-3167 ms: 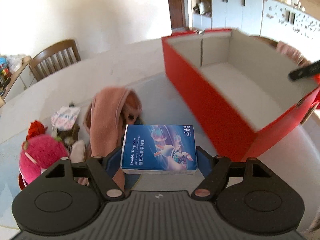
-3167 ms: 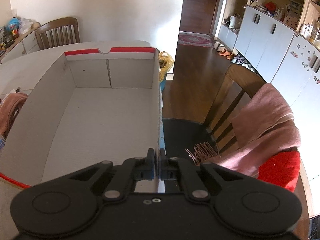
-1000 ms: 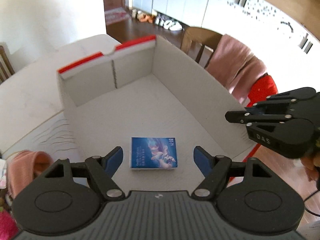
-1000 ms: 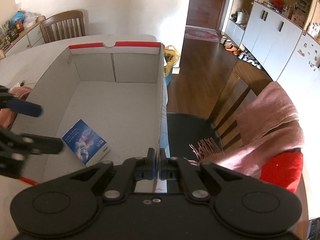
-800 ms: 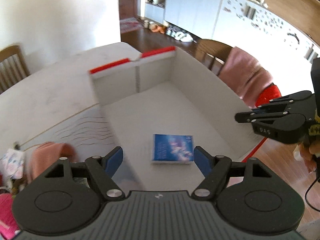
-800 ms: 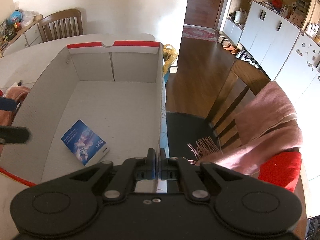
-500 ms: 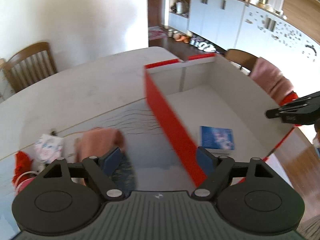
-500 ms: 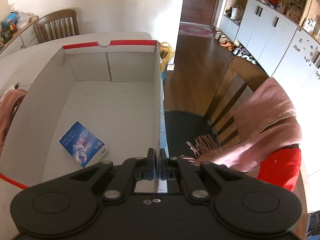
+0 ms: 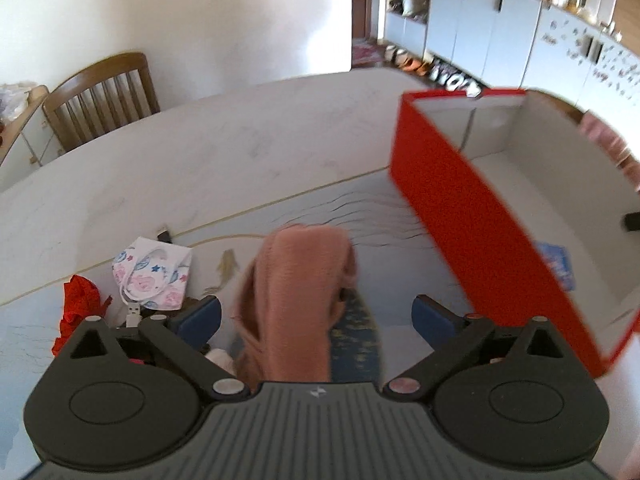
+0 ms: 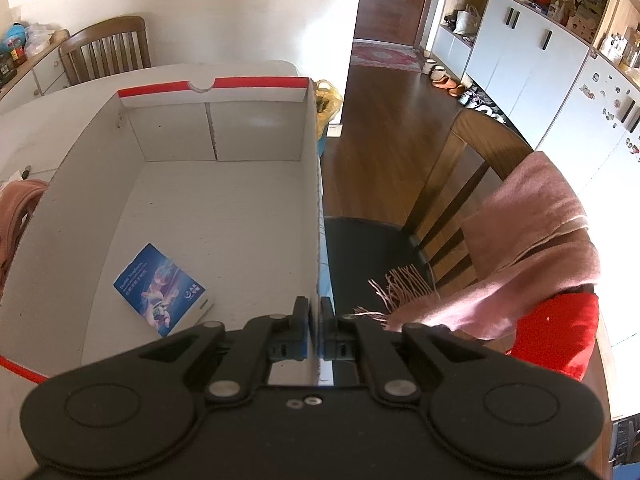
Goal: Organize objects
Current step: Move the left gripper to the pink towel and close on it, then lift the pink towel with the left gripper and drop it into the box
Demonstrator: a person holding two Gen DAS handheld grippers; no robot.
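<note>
Left wrist view: my left gripper (image 9: 316,316) is spreading wide, nothing gripped, over the pink cloth (image 9: 296,292). My right gripper (image 10: 314,330) is pinching the red box (image 10: 314,216) wall, probably. Blue packet (image 10: 164,290) is lying inside, near-left.

From the left wrist the red box (image 9: 480,216) blurs, its wall hiding most of the blue packet (image 9: 558,266), whose print is unreadable; the pink cloth (image 9: 296,300) vanishes under the claw body, covering a patterned thing. From the right wrist, the red cushion (image 10: 556,332) is partly covered by the scarf (image 10: 532,248)
</note>
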